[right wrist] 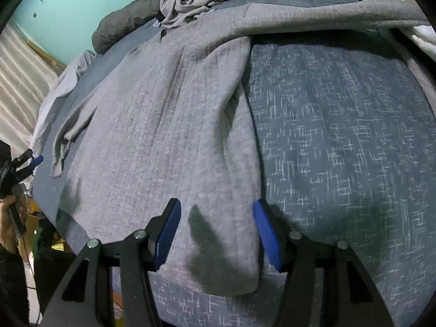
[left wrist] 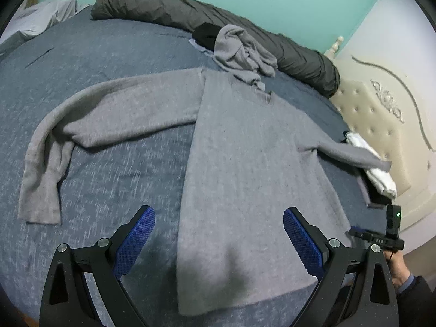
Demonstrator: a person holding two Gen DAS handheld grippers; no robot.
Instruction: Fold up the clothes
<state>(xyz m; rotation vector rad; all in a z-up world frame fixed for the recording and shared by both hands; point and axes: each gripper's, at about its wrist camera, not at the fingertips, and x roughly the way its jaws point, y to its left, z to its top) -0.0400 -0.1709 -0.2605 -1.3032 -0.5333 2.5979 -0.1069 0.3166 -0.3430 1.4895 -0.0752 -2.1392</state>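
Note:
A grey long-sleeved sweater (left wrist: 245,163) lies spread flat on the blue bed cover (left wrist: 109,185). Its left sleeve (left wrist: 54,150) bends down toward the near edge. The right sleeve (left wrist: 354,155) reaches out over a white folded cloth. My left gripper (left wrist: 219,218) hovers open above the sweater's hem, nothing between its pads. In the right wrist view the sweater's (right wrist: 169,125) lower right corner lies under my right gripper (right wrist: 216,212), which is open, pads apart on either side and not pressing. Each gripper shows at the other view's edge: the right gripper (left wrist: 357,230) and the left gripper (right wrist: 34,162).
A crumpled grey garment (left wrist: 242,51) and a black one (left wrist: 207,35) sit beyond the collar. A dark rolled duvet (left wrist: 190,13) runs along the far side. A white folded cloth (left wrist: 373,163) lies by the padded headboard (left wrist: 381,114). The bed's edge drops off at the left (right wrist: 62,231).

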